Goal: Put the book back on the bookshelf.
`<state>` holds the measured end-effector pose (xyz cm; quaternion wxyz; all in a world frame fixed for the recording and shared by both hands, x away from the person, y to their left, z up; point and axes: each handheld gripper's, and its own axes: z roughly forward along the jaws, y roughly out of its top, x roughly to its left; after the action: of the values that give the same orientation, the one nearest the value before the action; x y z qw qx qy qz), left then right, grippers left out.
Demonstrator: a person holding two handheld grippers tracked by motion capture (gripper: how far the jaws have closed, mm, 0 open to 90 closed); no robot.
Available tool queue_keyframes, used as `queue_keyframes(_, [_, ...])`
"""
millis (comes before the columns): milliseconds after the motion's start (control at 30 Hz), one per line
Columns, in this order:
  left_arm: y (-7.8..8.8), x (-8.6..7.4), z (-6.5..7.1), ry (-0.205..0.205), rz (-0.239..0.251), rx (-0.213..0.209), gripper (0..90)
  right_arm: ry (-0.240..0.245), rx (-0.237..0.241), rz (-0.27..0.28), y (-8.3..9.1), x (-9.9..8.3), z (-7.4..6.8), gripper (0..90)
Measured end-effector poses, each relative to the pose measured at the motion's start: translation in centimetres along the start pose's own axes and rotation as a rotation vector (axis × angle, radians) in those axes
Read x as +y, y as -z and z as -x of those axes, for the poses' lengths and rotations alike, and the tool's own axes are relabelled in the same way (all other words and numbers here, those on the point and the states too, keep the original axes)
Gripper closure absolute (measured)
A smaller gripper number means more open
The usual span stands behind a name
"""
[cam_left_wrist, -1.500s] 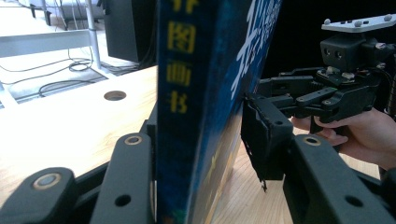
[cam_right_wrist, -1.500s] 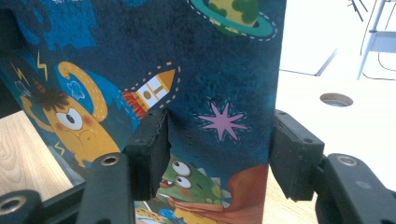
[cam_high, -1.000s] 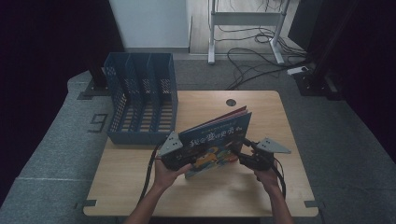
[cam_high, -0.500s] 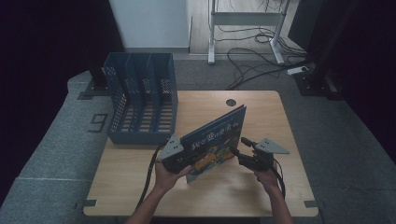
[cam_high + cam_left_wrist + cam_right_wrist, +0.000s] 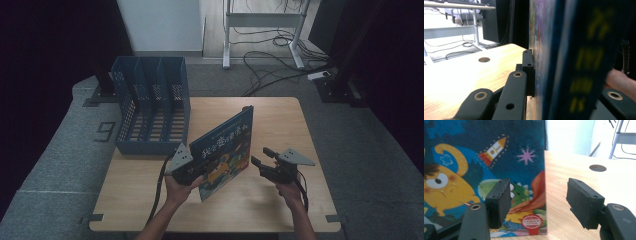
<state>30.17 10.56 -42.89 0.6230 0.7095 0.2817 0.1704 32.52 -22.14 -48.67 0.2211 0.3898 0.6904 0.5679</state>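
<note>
My left tool (image 5: pixel 192 172) is clamped on the lower left part of the picture book (image 5: pixel 225 150); in the left gripper view one black pad (image 5: pixel 527 72) presses flat against the colourful cover while the dark spine with yellow lettering stands right in front of the camera. The book stands on its bottom edge on the table (image 5: pixel 280 120), nearly upright and leaning a little, its cover facing my right side. My right tool (image 5: pixel 264 161) hovers just beside the book's right edge with its jaws apart and nothing between them; in the right gripper view the cover's cartoon monster and rocket sit behind the left jaw and bare wood lies behind the right one. The blue file rack (image 5: pixel 150 107) stands at the far left of the table, apart from the book.
</note>
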Motion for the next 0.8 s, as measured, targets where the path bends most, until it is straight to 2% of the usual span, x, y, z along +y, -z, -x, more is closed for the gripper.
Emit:
queue_keyframes(200, [0.8,0.5,-0.3,0.022,0.026,0.002,81.7,-0.008,-0.015,-0.008,0.3,-0.2,0.2,35.8])
queue_keyframes(467, [1.6,1.2,-0.3,0.021,0.038,-0.007,81.5,-0.019,-0.018,-0.009,0.7,-0.3,0.3,36.8])
queue_keyframes(800, [2.2,1.6,-0.3,0.027,0.048,0.011,81.2,-0.026,-0.022,-0.013,1.0,-0.4,0.5,37.5])
